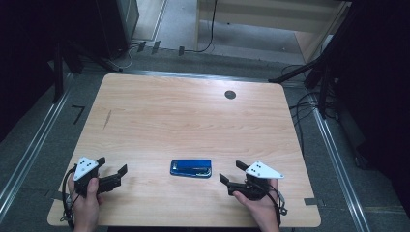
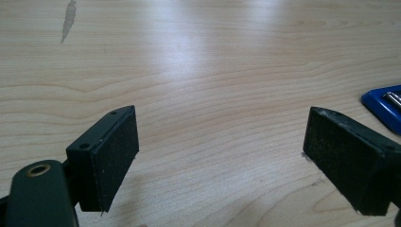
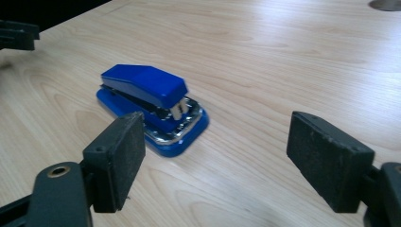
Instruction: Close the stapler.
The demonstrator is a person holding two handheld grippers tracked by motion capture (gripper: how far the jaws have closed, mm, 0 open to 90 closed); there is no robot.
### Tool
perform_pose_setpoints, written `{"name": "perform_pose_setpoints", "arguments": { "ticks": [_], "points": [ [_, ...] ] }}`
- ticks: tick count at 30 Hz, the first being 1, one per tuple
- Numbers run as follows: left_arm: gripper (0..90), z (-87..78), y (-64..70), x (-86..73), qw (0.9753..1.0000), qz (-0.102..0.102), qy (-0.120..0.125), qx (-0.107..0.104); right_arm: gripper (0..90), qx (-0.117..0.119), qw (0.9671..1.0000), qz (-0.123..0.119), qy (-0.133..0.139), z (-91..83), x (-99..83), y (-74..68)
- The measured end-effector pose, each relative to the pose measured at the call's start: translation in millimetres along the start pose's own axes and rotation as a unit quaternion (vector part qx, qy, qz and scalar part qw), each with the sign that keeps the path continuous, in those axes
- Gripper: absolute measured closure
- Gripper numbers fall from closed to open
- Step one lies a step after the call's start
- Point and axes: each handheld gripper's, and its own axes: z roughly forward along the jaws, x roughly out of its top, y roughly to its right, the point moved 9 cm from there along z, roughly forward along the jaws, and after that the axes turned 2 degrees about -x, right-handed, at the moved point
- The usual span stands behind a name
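A small blue stapler [image 1: 191, 167] lies flat on the wooden table [image 1: 183, 116], near the front edge and midway between my hands. In the right gripper view the stapler [image 3: 150, 105] sits just beyond the left jaw, with a metal strip showing at its front. My left gripper [image 1: 112, 166] rests at the front left, open, nothing between its jaws. My right gripper [image 1: 232, 171] rests at the front right, open and pointing towards the stapler, a short way from it. In the left gripper view my left gripper [image 2: 222, 158] frames bare wood, and a corner of the stapler [image 2: 385, 106] shows at the right edge.
A round dark cable hole [image 1: 230, 94] sits near the table's far right corner. A thin dark streak [image 1: 107, 119] marks the wood at the left. Cables [image 1: 309, 104] and dark stands surround the table on the grey floor.
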Motion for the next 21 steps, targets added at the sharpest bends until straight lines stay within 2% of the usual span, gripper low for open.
{"name": "perform_pose_setpoints", "arguments": {
  "ticks": [9,13,21],
  "points": [
    [11.3,0.3,0.8,-0.3,1.0000,0.002,-0.003,0.000,17.2,-0.030,0.9994,0.018,0.008,-15.7,-3.1,26.2],
    [12.1,0.6,0.8,-0.6,1.0000,0.001,-0.004,0.001,16.4,-0.036,0.9992,0.018,0.007,-22.0,-7.2,36.9],
    [12.4,0.7,0.8,-0.7,1.0000,0.002,-0.005,0.001,16.0,-0.061,0.9974,0.036,0.008,-36.2,-14.5,62.5]
  ]
}}
